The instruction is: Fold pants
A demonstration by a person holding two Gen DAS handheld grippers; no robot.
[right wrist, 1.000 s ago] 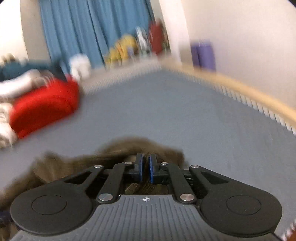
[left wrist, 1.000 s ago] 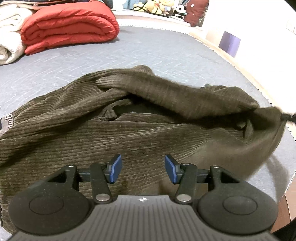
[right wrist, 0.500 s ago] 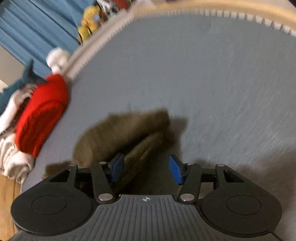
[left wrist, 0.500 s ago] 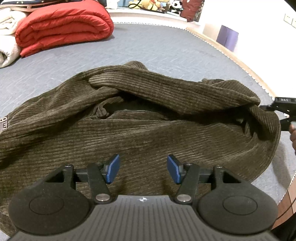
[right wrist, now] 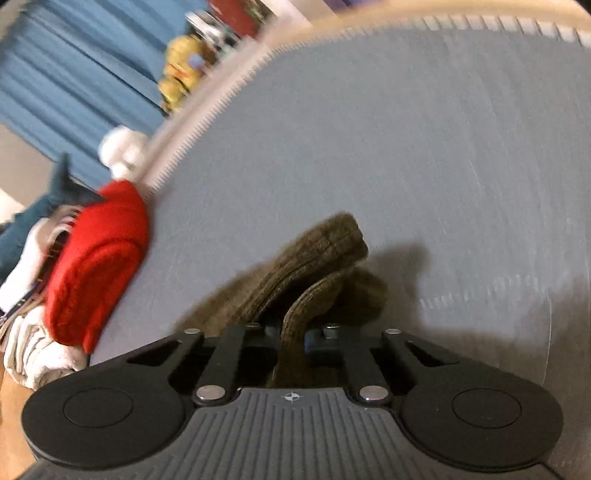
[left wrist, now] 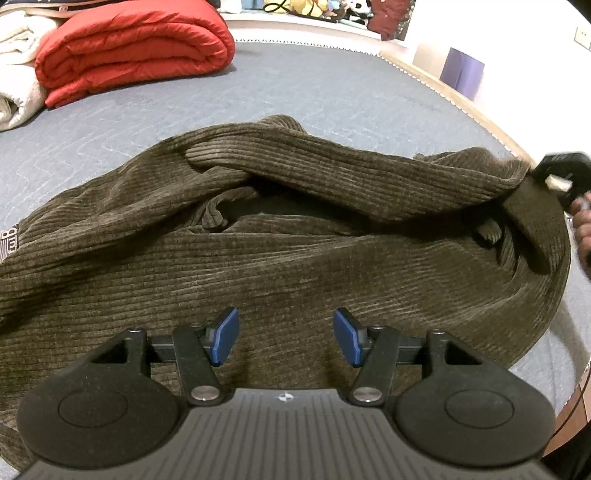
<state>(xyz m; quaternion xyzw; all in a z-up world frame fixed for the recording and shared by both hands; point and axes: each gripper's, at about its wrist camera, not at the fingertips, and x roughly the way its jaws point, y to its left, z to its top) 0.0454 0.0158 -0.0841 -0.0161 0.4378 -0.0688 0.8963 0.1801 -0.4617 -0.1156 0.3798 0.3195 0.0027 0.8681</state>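
Dark olive corduroy pants [left wrist: 280, 251] lie bunched on the grey bed [left wrist: 317, 88], with a fold running across the top. My left gripper [left wrist: 285, 341] is open and empty, just above the near part of the pants. My right gripper [right wrist: 291, 338] is shut on a ridge of the pants [right wrist: 314, 258], its blue pads hidden by the cloth. In the left wrist view the right gripper [left wrist: 561, 173] shows at the far right edge, holding the cloth end raised.
A folded red quilt [left wrist: 133, 48] and white blankets [left wrist: 18, 74] lie at the bed's far left. Stuffed toys [left wrist: 314, 7] line the far edge. A purple box [left wrist: 461, 72] stands by the wall. The bed's wooden rim [left wrist: 491, 125] curves along the right.
My right gripper opened half a second ago and has now closed on a fold of the pants at their right end. My left gripper stays open over the pants.
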